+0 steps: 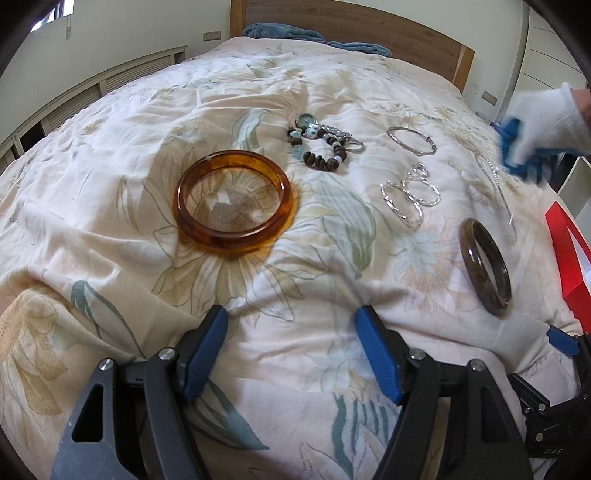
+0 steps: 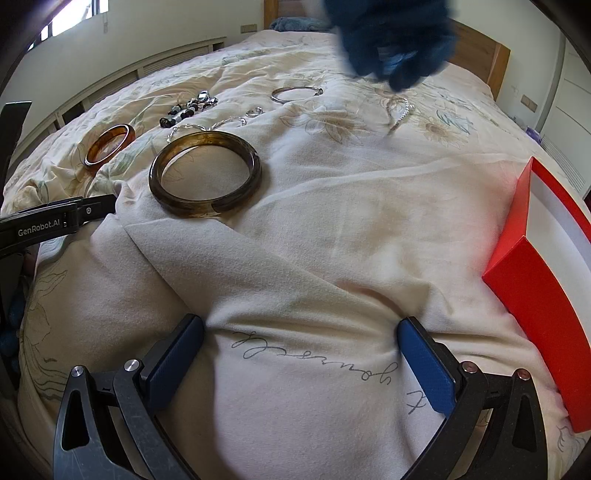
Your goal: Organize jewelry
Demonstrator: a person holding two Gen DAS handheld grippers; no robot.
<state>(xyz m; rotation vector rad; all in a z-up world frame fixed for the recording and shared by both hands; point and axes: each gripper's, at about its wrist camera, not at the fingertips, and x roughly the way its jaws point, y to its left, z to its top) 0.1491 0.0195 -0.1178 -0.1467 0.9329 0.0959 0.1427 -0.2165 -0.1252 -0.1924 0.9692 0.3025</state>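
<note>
Jewelry lies spread on a floral quilt (image 1: 295, 266). An amber bangle (image 1: 229, 242) sits ahead and left of my left gripper (image 1: 291, 325), which is open and empty, low over the quilt. Beyond it are a beaded bracelet with a watch (image 1: 321, 147), a thin silver bangle (image 1: 410, 147), twisted silver hoops (image 1: 406, 206) and a silver chain (image 1: 498, 188). A dark brown bangle (image 2: 199, 208) lies ahead and left of my right gripper (image 2: 299, 328), also open and empty. A red box (image 2: 535, 266) with a white inside stands to its right.
A white-gloved hand (image 1: 550, 114) holds a blue cloth (image 1: 517, 158) over the far right of the bed, blurred in the right wrist view. Wooden headboard (image 1: 369, 26) and blue towels (image 1: 280, 31) lie at the far end. A louvred wall cabinet (image 1: 74, 99) runs along the left.
</note>
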